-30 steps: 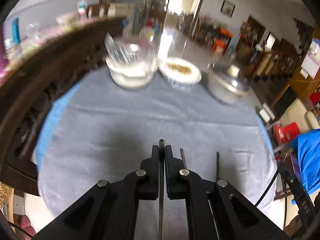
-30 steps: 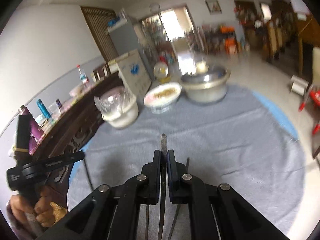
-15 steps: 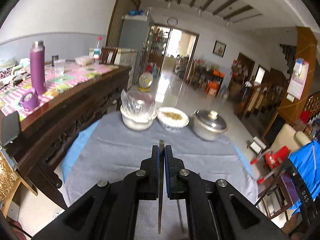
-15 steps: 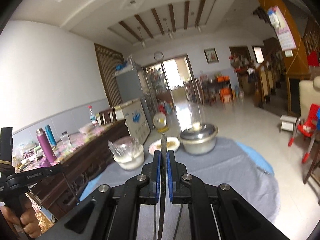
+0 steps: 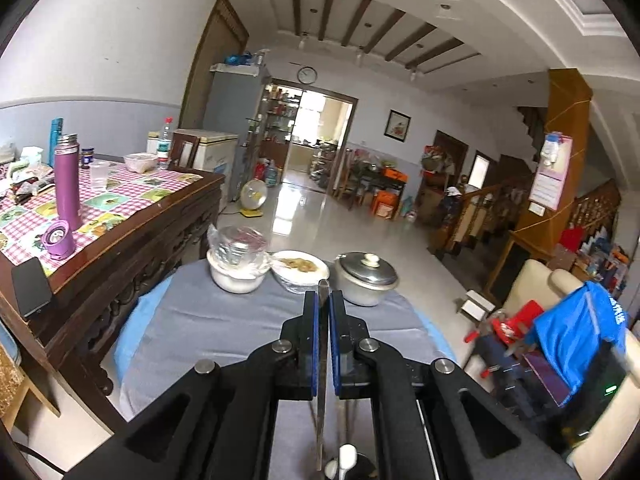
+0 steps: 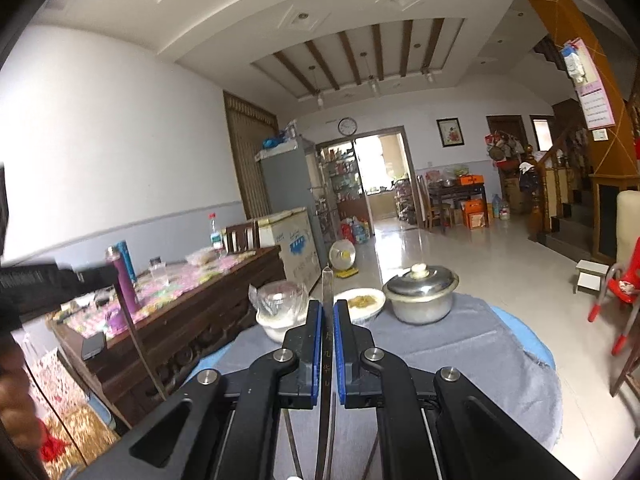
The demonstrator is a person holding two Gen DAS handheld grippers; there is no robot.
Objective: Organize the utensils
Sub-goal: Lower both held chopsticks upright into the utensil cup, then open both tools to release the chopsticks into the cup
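Two flat metal utensil handles held upright over the cloth-covered surface

The round surface (image 5: 208,320) under its grey cloth carried, at its far edge, a lidded steel pot (image 5: 366,278), with a plate of food (image 5: 300,268) left of the pot and a plastic-wrapped white bowl (image 5: 236,268) further left. Nearer than the pot, the left gripper (image 5: 323,300) had its fingers pinched on a thin metal utensil (image 5: 321,400), and the right gripper (image 6: 328,308) likewise clamped a flat metal strip (image 6: 327,344). Both pieces looked light, rigid and slick; gripping mid-handle across the flat faces should stop them pivoting.
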